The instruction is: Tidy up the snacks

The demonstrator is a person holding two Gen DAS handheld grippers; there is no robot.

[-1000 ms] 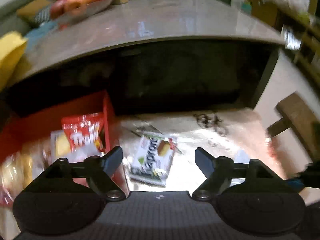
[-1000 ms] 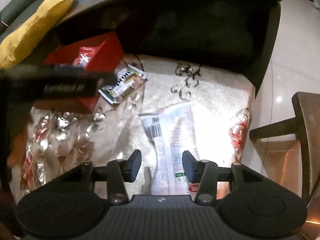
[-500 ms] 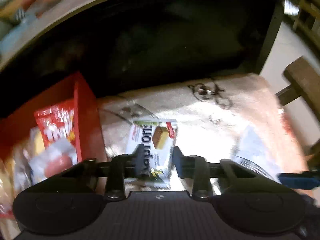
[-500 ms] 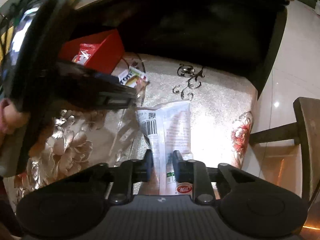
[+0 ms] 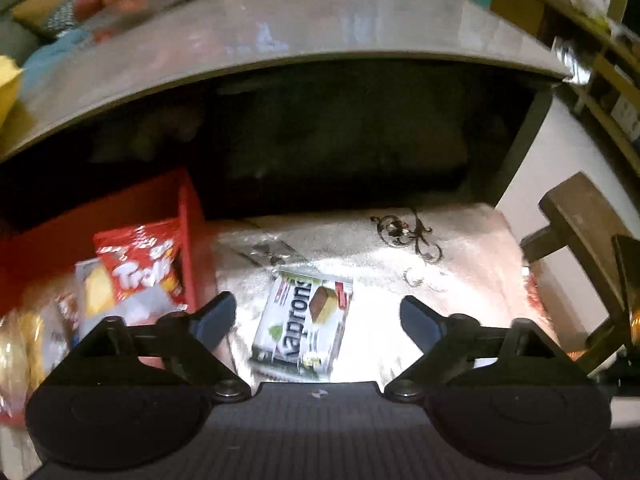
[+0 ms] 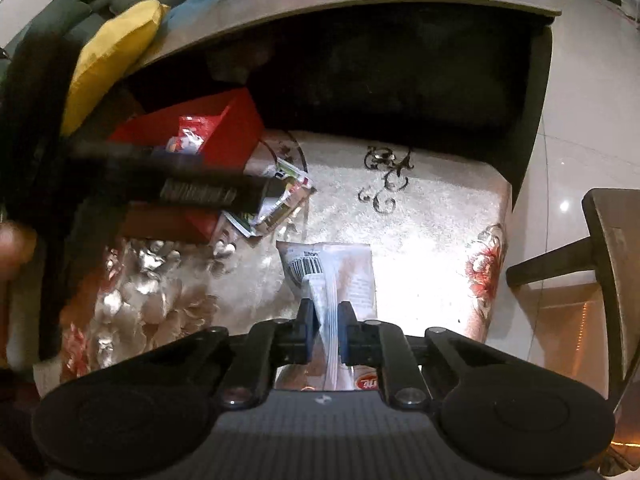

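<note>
On your far left the red box sits on the carpet at the dark mouth under the table, and it holds several snack bags: a red one printed in white letters stands against the box's right wall, with a pale packet and some yellowish bags blurred at its left. From your right wrist the same box shows only a bit of red-and-white wrapper inside; the rest is hidden behind the dark blur of your other gripper. Just right of the box, flat on the carpet, lies the wafer pack, white with dark lettering and a picture of a brown-and-yellow wafer. Your left gripper hangs over it with the jaws spread wide, one finger near the box wall and the other well out to the right, neither touching the pack. In the right wrist view that pack lies crumpled beside the box corner, partly covered by the blurred gripper. Farther right and nearer to you lies the white bag, back side up with a barcode at its far left corner. Your right gripper is pinched narrow on the bag's raised centre seam, both blue pads pressing the fold between them. I cannot tell whether the bag is off the carpet. At the far right a wooden chair stands on the tiled floor beside the carpet edge.
</note>
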